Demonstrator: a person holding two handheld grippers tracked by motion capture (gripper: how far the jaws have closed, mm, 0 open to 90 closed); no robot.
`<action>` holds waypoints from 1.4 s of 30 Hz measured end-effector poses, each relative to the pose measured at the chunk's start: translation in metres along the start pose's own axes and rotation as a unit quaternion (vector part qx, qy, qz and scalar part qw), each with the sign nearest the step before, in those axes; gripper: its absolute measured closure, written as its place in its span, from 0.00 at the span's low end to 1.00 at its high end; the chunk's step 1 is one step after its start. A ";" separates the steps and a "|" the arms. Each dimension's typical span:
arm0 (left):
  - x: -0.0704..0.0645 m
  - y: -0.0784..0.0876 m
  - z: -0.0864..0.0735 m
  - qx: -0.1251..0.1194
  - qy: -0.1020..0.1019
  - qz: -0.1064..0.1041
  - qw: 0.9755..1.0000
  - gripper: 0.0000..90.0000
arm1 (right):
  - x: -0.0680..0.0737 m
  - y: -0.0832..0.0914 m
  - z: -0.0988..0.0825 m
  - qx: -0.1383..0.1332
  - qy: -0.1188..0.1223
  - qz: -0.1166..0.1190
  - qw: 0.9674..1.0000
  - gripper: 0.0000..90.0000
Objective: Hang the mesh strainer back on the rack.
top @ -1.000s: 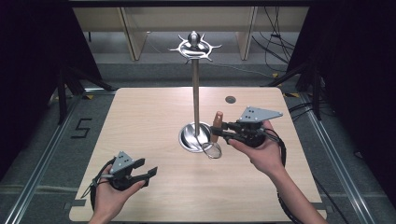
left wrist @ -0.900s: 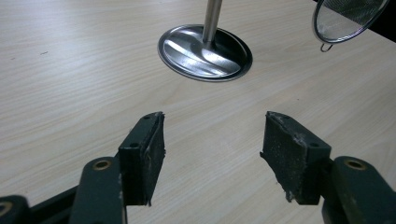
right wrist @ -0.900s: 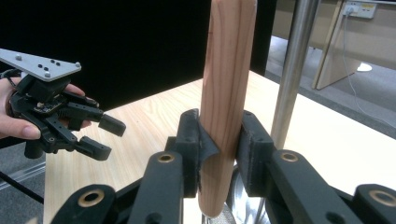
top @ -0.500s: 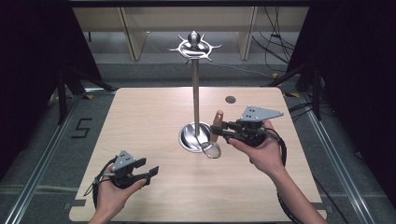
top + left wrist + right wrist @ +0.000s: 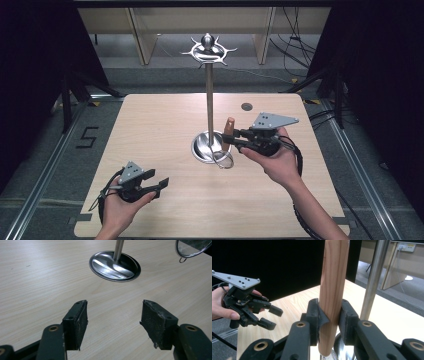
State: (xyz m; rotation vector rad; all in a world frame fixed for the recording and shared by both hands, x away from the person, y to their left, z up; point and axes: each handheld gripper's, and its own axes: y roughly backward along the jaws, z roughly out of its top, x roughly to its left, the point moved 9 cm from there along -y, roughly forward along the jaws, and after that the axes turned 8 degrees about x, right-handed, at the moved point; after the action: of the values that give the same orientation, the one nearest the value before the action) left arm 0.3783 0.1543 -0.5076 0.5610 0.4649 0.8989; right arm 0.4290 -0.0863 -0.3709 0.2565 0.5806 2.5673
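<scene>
R gripper (image 5: 229, 140) clamped on wooden handle (image 5: 333, 290) of a small mesh strainer (image 5: 224, 159); handle stands near upright, mesh end hangs below the jaws, ring just over the edge of the stand (image 5: 209, 95) base (image 5: 115, 262) on the person's side. Pole (image 5: 373, 277) sits right beside the jaws, just past the handle, apart from it by a thin gap. L gripper (image 5: 159, 183) w/ jaws wide, nothing between the pads (image 5: 157, 323), parked low over the table (image 5: 150, 130), well off to the strainer's left, pointing toward the base. Step in hand, as judged: get strainer up onto one of the hooks (image 5: 208, 50) at the top of the pole, far above R jaws. To do it well: lift straight up first, keeping clear of the pole so the mesh ring doesn't clip it; grip is mid-handle, so expect the heavy end to swing, move slow. Whether the handle top has a hanging hole can't be told; the small loop (image 5: 181, 260) on the mesh rim looks the likelier catch, which would mean flipping the strainer. L could steady the mesh if it sways. Release only once a hook bears the weight.
</scene>
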 end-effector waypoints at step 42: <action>-0.001 0.000 0.001 -0.006 0.004 0.002 1.000 0.41 | 0.008 -0.016 0.050 0.012 0.023 0.015 1.000 0.82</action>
State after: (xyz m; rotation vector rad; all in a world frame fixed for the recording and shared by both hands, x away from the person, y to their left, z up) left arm 0.3783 0.1533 -0.5069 0.5478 0.4666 0.9067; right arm 0.4428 -0.0520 -0.3332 0.2157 0.6305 2.6018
